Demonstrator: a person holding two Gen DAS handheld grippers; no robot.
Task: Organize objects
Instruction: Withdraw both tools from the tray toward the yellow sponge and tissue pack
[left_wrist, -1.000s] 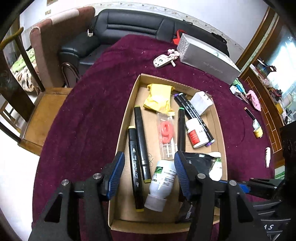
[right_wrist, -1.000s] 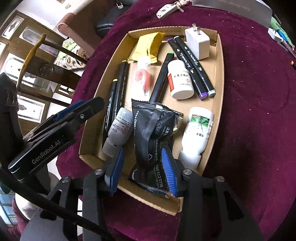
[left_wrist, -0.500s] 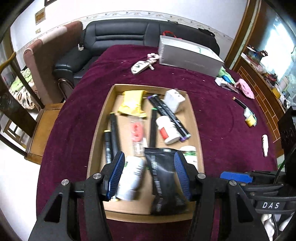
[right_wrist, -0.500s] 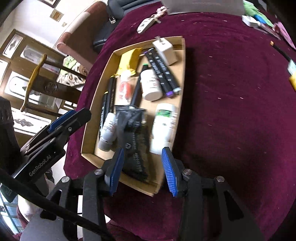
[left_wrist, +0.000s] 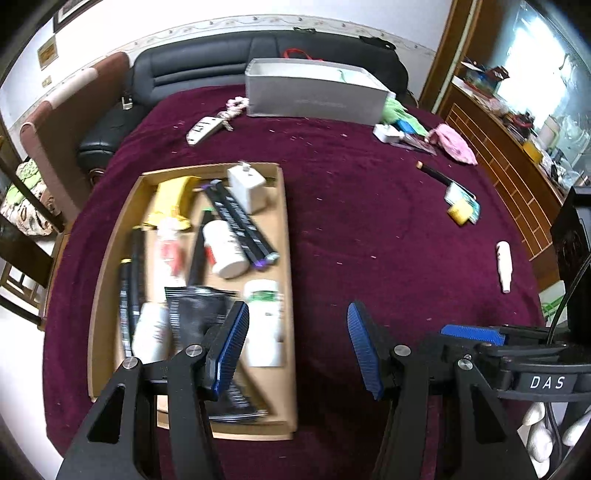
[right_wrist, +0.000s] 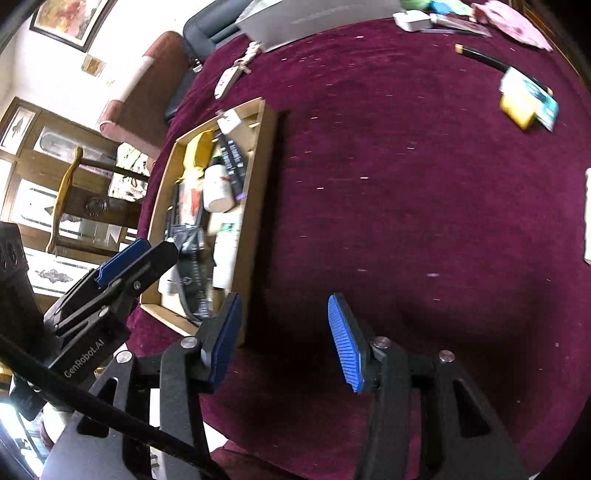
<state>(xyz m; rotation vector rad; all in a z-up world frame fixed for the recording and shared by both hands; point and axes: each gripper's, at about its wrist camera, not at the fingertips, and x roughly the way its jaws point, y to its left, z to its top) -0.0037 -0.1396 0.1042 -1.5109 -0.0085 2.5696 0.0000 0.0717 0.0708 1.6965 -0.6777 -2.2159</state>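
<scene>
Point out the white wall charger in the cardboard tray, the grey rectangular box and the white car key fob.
White wall charger (left_wrist: 246, 187), left wrist view, front face.
Grey rectangular box (left_wrist: 314, 102), left wrist view, long side wall.
White car key fob (left_wrist: 204, 128), left wrist view, body.

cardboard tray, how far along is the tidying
Mostly done: the cardboard tray already holds markers, bottles, a charger and the black packet. Nothing is in hand; the left gripper and right gripper are both open and empty. Left on the cloth: the white tube, brush, keys.
</scene>
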